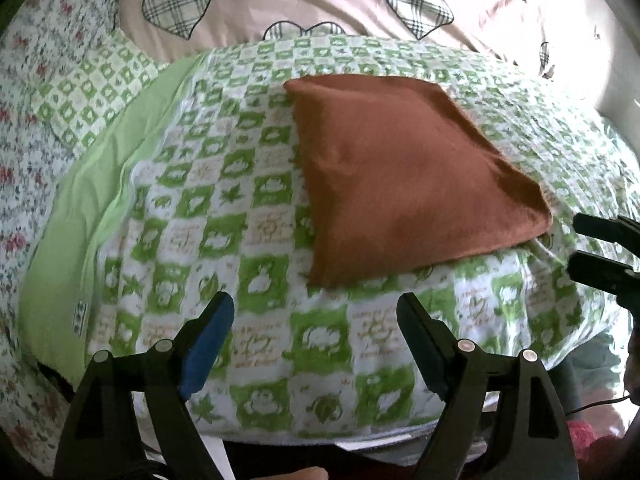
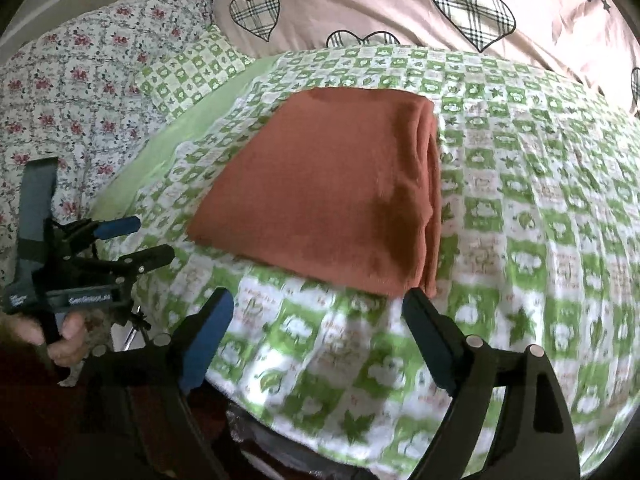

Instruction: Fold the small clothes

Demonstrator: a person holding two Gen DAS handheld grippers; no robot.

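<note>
The left gripper (image 1: 316,312) stands with its jaws spread wide and nothing between them — only the green checked cover (image 1: 224,200) shows in the gap. Its pads touch no cloth. The right gripper (image 2: 318,308) is likewise wide open and empty, its fingertips just short of the near edge of the rust-brown cloth (image 2: 332,188). That cloth lies folded flat on the cover, apart from both grippers, with stacked layers showing along its right side in the right wrist view. In the left wrist view the cloth (image 1: 404,176) sits ahead and to the right, and the right gripper's fingers (image 1: 600,268) enter from the right edge near its corner — parted, not touching it. A hand (image 2: 60,340) holds the left gripper's handle.
</note>
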